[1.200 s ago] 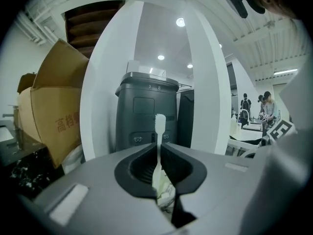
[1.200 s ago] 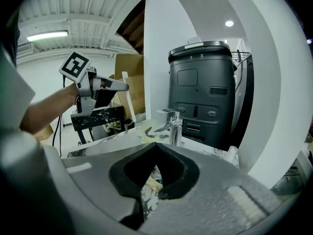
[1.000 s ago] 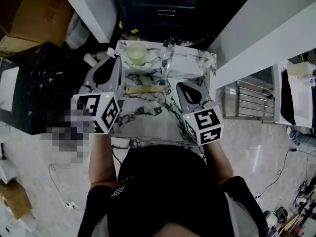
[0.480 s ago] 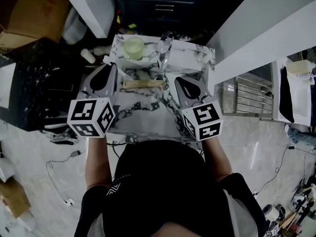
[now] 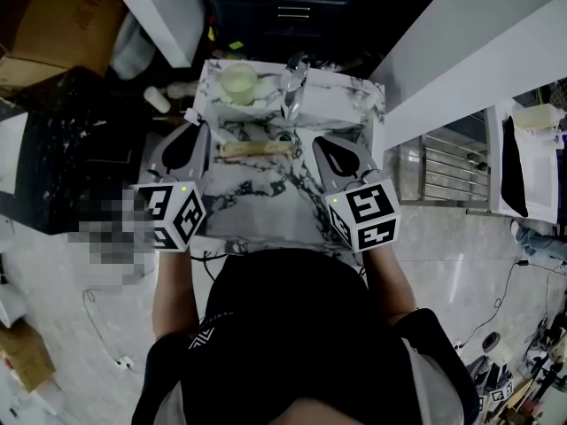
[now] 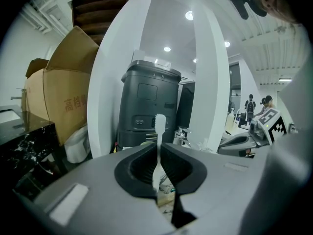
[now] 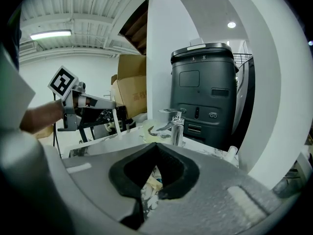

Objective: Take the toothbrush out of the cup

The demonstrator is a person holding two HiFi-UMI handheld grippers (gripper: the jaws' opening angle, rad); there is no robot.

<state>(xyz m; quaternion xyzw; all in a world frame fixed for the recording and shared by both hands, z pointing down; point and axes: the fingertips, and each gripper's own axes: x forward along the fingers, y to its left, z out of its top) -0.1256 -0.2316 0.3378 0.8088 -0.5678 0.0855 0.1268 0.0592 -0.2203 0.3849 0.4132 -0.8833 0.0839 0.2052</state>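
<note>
A white toothbrush (image 6: 159,131) stands upright between the jaws of my left gripper (image 6: 159,151), which is shut on its handle, bristle head uppermost. In the head view the left gripper (image 5: 195,124) hovers over the left edge of the marble counter (image 5: 266,211), with the toothbrush (image 5: 190,113) poking out of its tips. The pale green cup (image 5: 239,84) stands at the counter's back left, apart from the gripper. My right gripper (image 5: 324,146) hangs over the counter's right side. Its jaws are shut with nothing between them (image 7: 155,148). From the right gripper view, the cup (image 7: 149,129) sits beside the faucet.
A chrome faucet (image 5: 295,87) rises at the back of the counter, right of the cup. A wooden-handled object (image 5: 257,150) lies across the counter between the grippers. A black cabinet (image 6: 149,106) stands behind, cardboard boxes (image 5: 62,25) at left, white columns on both sides.
My left gripper has come down and back toward me, away from the cup, with the toothbrush still in it. The right gripper has stayed put.
</note>
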